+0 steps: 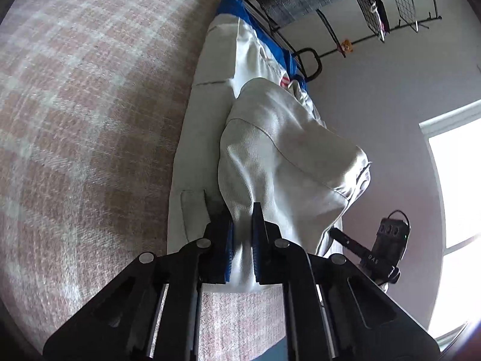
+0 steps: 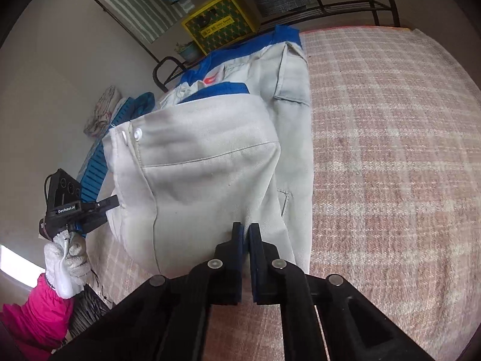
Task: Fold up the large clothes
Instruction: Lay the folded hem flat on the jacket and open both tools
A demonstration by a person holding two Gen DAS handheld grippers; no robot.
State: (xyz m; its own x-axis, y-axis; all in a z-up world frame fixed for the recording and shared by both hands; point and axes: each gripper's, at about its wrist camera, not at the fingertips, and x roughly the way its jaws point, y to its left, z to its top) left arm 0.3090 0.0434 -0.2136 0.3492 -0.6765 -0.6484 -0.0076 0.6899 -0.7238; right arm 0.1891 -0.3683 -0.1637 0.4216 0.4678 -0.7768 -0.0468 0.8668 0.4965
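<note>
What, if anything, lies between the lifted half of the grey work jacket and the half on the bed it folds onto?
Nothing visible does. Both hand-held grippers, left and right, are shut on the raised edge of the grey work jacket, and the flat part beneath shows only its own pockets and blue trim on the plaid bedspread. The area directly under the lifted panel is hidden.

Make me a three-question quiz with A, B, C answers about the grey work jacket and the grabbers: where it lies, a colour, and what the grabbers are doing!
1. The light grey work jacket lies on:
A a pink checked blanket
B a wooden floor
C a chair

2. Its trim is:
A red
B blue
C green

3. The grippers are:
A both open
B both pinching cloth
C one open

Answers:
1 A, the pink checked blanket spreads beneath it.
2 B, a blue band edges it.
3 B, the left gripper and right gripper each clamp a fold.
</note>
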